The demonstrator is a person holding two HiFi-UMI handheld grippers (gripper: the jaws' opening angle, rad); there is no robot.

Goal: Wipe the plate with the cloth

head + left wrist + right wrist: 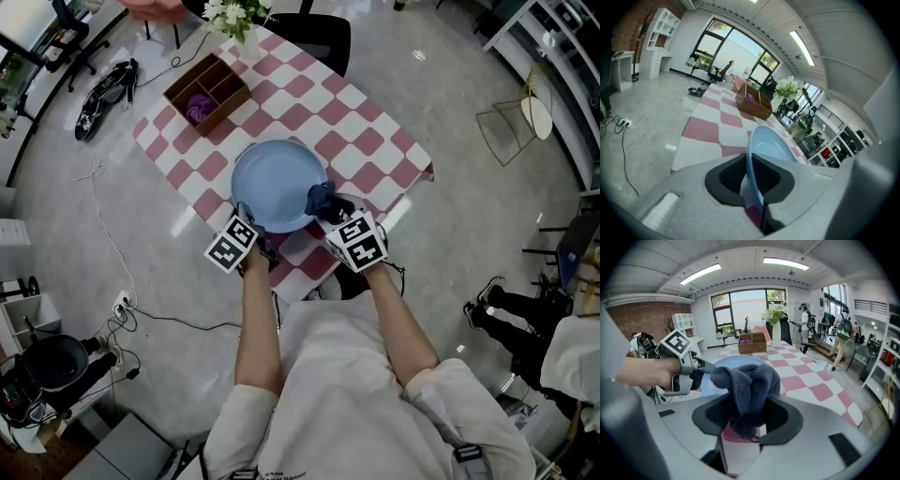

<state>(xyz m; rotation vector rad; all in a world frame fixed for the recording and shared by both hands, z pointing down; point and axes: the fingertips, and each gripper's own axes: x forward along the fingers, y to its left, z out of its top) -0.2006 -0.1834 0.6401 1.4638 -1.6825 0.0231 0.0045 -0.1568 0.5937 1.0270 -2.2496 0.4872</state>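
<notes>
The pale blue plate (pixel 277 186) sat on the near half of the worktop (pixel 375 141), which was covered in pink and white checks. The left tongs (pixel 247 217) were clamped on the plate's near left rim; in the left gripper view the rim ran edge-on straight between the jaws. Whether the plate lay flat or was tipped up a little could not be told.

The right tongs (pixel 747 420) were closed on the cloth (pixel 747 390), a dark blue, fleecy wad bunched up above the jaws. In the head view the cloth lay over the plate's near right rim, just beside the left tongs, so the two tools stood close together at the near edge of the worktop with the person's forearms behind them.

Nothing lay on the plate apart from the cloth. Farther back, well apart from the plate, stood a wooden box (pixel 208 92) with compartments, one holding a purple bundle (pixel 200 106). Beyond it at the far corner were white flowers (pixel 234 14), and a dark chair (pixel 323 37) stood against the far edge. On the floor to the left, a white cable (pixel 105 225) trailed to a socket strip (pixel 122 302), and a black bag (pixel 105 94) lay near the far left corner.
</notes>
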